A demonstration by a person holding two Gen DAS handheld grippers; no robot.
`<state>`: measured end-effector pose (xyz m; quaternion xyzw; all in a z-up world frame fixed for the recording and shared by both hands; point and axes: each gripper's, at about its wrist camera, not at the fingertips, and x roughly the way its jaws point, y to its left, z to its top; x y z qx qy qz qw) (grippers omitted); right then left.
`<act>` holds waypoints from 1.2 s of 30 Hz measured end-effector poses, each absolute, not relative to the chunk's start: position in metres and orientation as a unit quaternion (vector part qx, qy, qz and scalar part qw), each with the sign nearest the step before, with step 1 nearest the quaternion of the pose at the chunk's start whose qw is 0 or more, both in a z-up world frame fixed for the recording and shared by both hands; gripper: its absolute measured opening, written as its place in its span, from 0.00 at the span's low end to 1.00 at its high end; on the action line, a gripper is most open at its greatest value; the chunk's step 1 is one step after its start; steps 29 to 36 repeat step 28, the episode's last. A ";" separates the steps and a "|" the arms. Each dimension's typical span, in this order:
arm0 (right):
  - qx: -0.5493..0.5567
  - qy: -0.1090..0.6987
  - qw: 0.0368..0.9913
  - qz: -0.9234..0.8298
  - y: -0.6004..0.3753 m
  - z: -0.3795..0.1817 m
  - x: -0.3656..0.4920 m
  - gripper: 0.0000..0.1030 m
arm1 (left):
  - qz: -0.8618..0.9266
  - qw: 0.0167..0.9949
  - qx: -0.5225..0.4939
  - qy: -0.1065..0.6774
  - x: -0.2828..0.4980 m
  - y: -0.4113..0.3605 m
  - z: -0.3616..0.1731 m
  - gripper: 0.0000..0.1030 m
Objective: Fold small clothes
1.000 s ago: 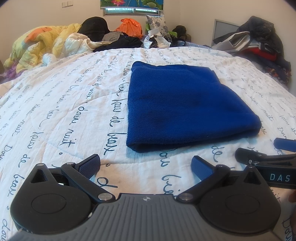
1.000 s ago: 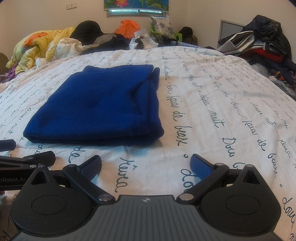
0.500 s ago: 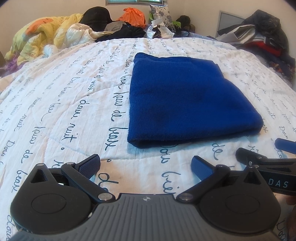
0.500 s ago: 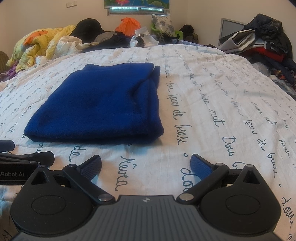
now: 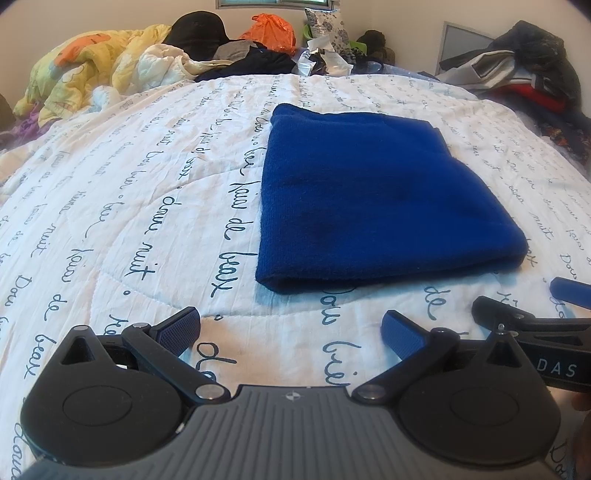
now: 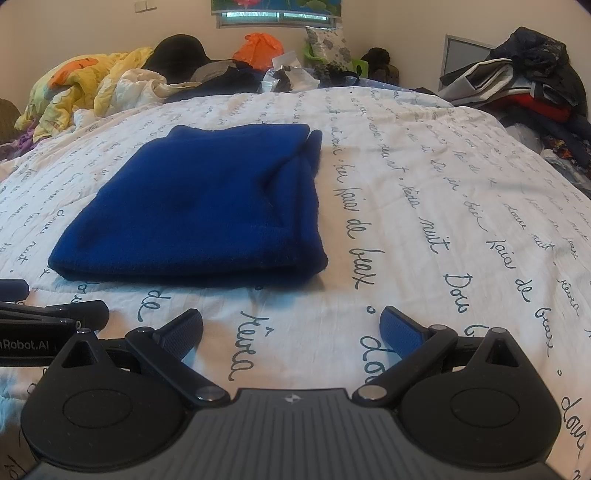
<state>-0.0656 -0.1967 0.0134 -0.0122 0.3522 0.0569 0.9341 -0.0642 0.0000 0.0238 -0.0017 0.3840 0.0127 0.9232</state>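
My left hand-held gripper (image 5: 291, 330): fingers spread wide, nothing between them, hovering low over the bed quilt (image 5: 110, 229) just in front of the near folded edge of the blue fleece garment (image 5: 369, 192). Not touching it.

My right hand-held gripper (image 6: 291, 330): same state, fingers apart and empty, sitting just in front of the garment's near right corner.

Blue fleece garment (image 6: 199, 206) lies flat on the white quilt with dark script print, folded into a rough rectangle. Stacked layer edges show along the garment's right side in the right wrist view; the garment's left side looks like a clean fold in the left wrist view.

Each gripper shows at the edge of the other's view, so the two sit side by side in front of the garment.

Behind the garment, at the far end of the bed: a crumpled yellow comforter (image 5: 85, 74), an orange bag (image 5: 269, 35), a floral pillow (image 6: 327, 44). Pile of dark clothes (image 6: 532, 81) to the garment's far right.
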 end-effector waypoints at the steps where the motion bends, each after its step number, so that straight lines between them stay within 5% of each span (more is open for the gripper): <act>1: -0.013 0.353 0.934 0.058 -0.197 0.013 -0.065 1.00 | 0.013 0.923 -0.002 0.384 -0.064 0.000 0.024 1.00; 36: -0.012 0.348 0.936 0.059 -0.198 0.013 -0.066 1.00 | 0.013 0.926 0.001 0.377 -0.068 0.003 0.024 1.00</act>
